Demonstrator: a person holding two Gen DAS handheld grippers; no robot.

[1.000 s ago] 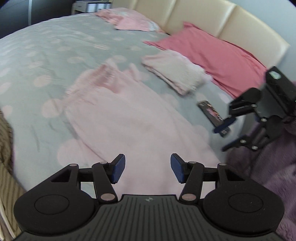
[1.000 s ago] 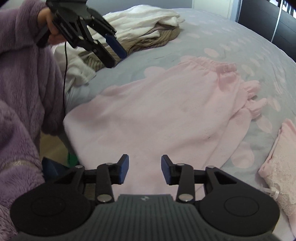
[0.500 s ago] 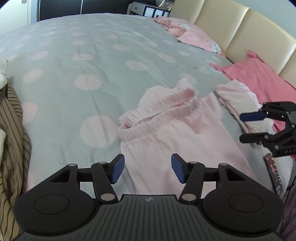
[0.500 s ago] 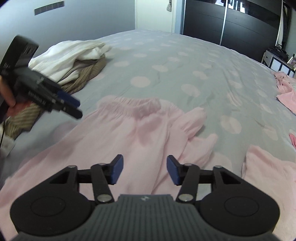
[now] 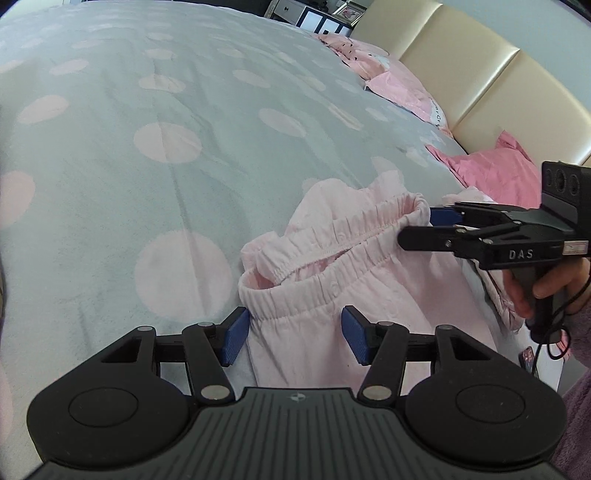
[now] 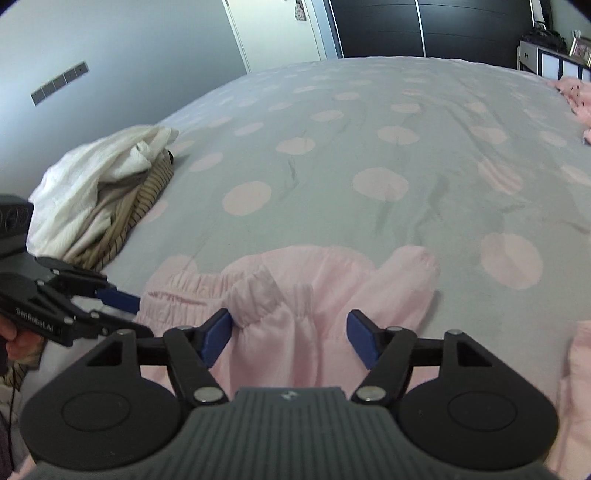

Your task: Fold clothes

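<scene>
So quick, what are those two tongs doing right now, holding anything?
Left tongs: open, holding nothing, waistband corner of the pink trousers between the pads.
Right tongs: just been opening, holding nothing, waistband between them.

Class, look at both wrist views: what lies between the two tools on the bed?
The gathered waistband of the pink trousers spans between left tool and right tool, clearest in the left wrist view.

A wide bed [image 6: 369, 122] under a grey cover with pale pink dots fills the room. A cream padded headboard [image 5: 491, 92] stands behind it. Beyond the bed are a dark wardrobe [image 6: 417, 27], a white door [image 6: 273, 33] and a grey wall [image 6: 122, 66], in soft daylight.
</scene>
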